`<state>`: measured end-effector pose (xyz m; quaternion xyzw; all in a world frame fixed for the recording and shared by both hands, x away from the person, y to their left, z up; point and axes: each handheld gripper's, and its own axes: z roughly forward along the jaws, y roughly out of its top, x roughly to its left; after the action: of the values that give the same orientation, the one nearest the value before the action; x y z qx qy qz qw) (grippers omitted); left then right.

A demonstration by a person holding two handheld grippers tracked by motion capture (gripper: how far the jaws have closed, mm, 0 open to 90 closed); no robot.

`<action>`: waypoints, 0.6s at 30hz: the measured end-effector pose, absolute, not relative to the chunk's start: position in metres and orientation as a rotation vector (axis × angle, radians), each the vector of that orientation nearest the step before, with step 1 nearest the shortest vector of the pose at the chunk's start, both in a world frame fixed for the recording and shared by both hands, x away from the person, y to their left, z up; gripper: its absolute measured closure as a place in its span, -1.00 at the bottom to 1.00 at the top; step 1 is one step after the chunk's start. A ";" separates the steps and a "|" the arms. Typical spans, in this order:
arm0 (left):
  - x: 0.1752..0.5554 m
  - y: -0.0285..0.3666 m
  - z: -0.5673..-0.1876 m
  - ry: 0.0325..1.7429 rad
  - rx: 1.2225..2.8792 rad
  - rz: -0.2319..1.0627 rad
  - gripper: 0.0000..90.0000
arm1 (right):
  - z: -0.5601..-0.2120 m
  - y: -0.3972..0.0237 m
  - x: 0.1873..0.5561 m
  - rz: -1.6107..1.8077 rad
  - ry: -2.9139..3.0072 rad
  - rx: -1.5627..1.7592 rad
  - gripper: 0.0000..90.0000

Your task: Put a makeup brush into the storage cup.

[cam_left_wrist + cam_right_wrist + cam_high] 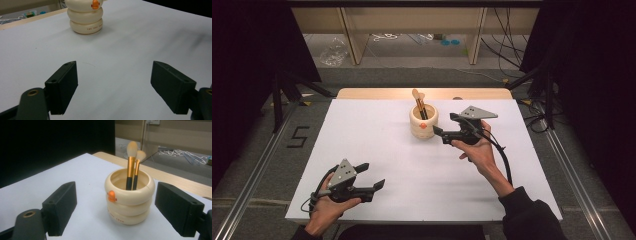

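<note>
Right gripper (438,133) jaws released just beside the cream ringed plastic holder (130,197) with two orange-handled makeup brushes (131,167), standing upright at the white bench (422,170) far edge; left gripper (373,176) jaws released, well apart.

White table (377,150), clear plastic bag (333,53) on floor beyond

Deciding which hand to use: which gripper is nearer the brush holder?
Right. The right gripper sits just beside the brush holder, jaws open toward it; the left gripper rests far back near the table's front edge.
</note>
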<state>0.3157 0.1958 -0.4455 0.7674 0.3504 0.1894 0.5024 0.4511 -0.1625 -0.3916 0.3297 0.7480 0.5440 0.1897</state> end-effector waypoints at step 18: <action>0.316 0.196 -0.445 0.867 1.854 0.449 -0.60 | -0.396 -0.166 0.429 1.559 2.110 0.919 -0.65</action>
<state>0.3160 0.1960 -0.4453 0.7663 0.3584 0.1857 0.4998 0.4293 -0.1659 -0.3965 0.3251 0.7468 0.5516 0.1798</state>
